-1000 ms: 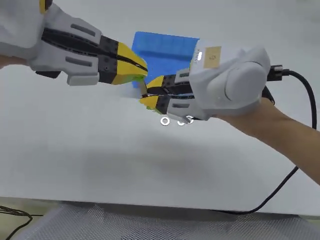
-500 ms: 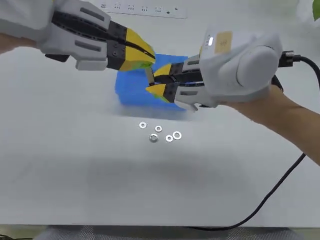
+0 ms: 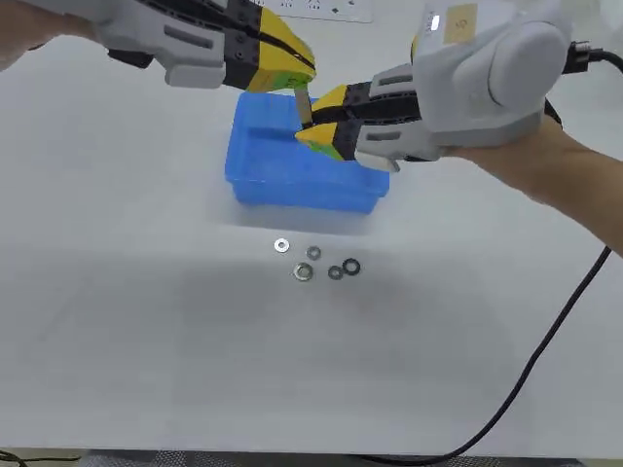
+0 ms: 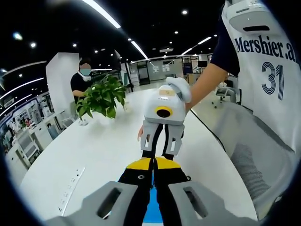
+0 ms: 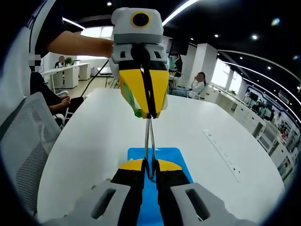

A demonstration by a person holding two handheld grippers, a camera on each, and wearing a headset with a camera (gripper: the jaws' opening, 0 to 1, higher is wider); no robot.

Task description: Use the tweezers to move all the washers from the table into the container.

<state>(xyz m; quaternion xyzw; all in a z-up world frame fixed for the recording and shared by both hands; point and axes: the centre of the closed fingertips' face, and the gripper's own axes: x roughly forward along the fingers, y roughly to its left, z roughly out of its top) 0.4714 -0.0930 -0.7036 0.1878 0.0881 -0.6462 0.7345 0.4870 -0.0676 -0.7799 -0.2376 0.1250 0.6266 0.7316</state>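
Note:
Several small metal washers [image 3: 313, 261] lie loose on the white table [image 3: 136, 321], just in front of the blue container [image 3: 282, 175]. Thin metal tweezers [image 3: 304, 103] [image 5: 149, 141] span the gap between my two grippers above the container. My left gripper [image 3: 310, 66] [image 5: 149, 115] is shut on their far end. My right gripper [image 3: 304, 128] [image 5: 150, 165] is shut on the other end. In the left gripper view my left gripper's [image 4: 153, 164] yellow jaws are closed, nose to nose with the right gripper. Whether the tweezers carry a washer cannot be told.
A white power strip [image 3: 316, 10] [image 5: 225, 151] lies on the table behind the container. The right gripper's black cable [image 3: 560, 326] trails off the front right. The table's front edge [image 3: 292, 455] is close. A potted plant [image 4: 101, 96] and a person [image 4: 83, 80] are at the far end.
Both grippers, with the tweezers between them, have moved from just above the washers to above the blue container. The head view has shifted, and the washers now lie uncovered.

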